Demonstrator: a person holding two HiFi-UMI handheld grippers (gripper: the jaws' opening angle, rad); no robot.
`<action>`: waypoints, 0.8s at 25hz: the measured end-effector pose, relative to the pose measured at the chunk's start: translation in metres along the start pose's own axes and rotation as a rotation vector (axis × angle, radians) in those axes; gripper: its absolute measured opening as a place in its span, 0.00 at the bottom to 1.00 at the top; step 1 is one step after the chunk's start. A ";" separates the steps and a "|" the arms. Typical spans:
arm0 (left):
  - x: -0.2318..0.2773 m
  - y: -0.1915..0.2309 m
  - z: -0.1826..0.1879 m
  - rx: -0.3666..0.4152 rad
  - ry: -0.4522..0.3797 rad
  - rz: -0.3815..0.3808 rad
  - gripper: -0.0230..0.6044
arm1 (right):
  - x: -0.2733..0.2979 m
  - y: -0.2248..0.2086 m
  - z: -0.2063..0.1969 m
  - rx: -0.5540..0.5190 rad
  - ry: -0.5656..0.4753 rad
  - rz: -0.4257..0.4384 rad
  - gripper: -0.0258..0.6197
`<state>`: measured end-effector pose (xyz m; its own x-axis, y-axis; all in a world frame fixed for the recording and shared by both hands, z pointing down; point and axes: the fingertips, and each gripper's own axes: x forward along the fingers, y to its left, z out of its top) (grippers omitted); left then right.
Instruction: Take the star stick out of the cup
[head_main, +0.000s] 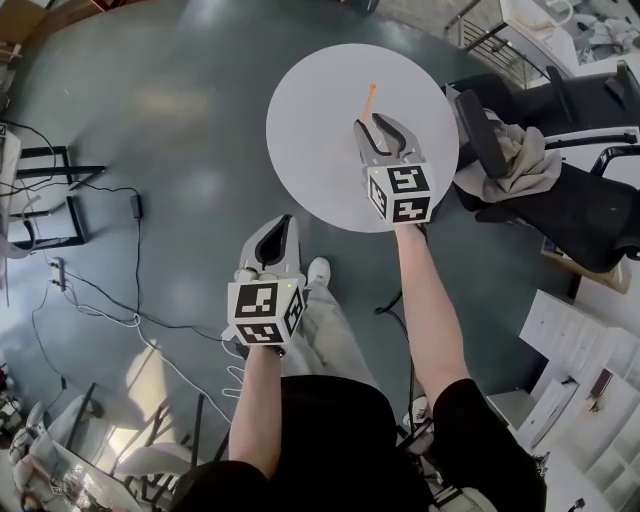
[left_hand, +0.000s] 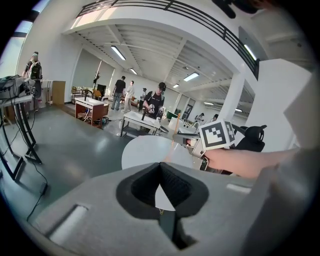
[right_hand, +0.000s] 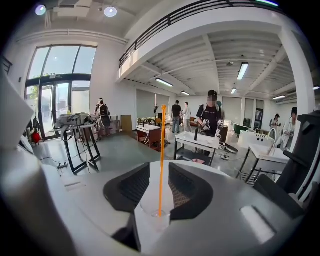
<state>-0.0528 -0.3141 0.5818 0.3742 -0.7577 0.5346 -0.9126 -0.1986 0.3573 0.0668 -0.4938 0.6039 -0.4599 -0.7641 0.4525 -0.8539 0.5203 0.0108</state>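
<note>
1. Two grippers show in the head view; the right gripper (head_main: 372, 125) is out over the table (head_main: 320, 150), while the left gripper (head_main: 280, 225) hangs lower, off the table's edge at about 7 o'clock from it, above the grey floor (head_main: 170, 120).
2. Right arm: the bare forearm (head_main: 425, 300) runs nearly straight toward 12 o'clock, with the marker cube over the table's near rim and the jaws pointing on toward 12.
3. Right gripper (right_hand: 159, 167), seen in its own view: the jaws are part-spread and pinch the cup (right_hand: 159, 212), one dark pad on each side of it; the cup is clear, upright and sits deep between the jaws.
4. Stick (right_hand: 161, 160): thin and orange, it stands in the cup and rises well above the rim, close to upright; its top is too small to make out a shape; in the head view the stick (head_main: 369, 100) pokes out past the jaw tips toward 12 o'clock.
5. Left arm: the forearm (head_main: 255, 400) is drawn in close to the body, with the gripper aimed toward 12 to 1 o'clock.
6. Left gripper (left_hand: 160, 165), seen in its own view: the jaws are pressed together at the tips with nothing between them; the table (left_hand: 145, 150) lies ahead, well apart from them.
7. Chair (head_main: 590, 210): dark, at 3 o'clock of the table, with a cloth (head_main: 515, 155) draped on it.
8. Cables (head_main: 130, 250) trail over the floor at 9 o'clock.
</note>
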 end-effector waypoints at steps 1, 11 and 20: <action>-0.001 0.003 0.000 -0.008 0.000 0.007 0.04 | 0.002 0.000 0.000 0.000 -0.001 0.001 0.21; -0.007 0.011 0.005 -0.035 -0.031 0.002 0.04 | 0.012 -0.003 0.000 -0.012 0.002 -0.043 0.08; -0.015 0.002 0.014 -0.010 -0.048 -0.026 0.04 | -0.021 -0.004 0.039 0.037 -0.114 -0.091 0.07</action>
<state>-0.0621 -0.3121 0.5635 0.3896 -0.7811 0.4879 -0.9008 -0.2128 0.3786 0.0710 -0.4946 0.5598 -0.4030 -0.8469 0.3469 -0.9008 0.4340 0.0131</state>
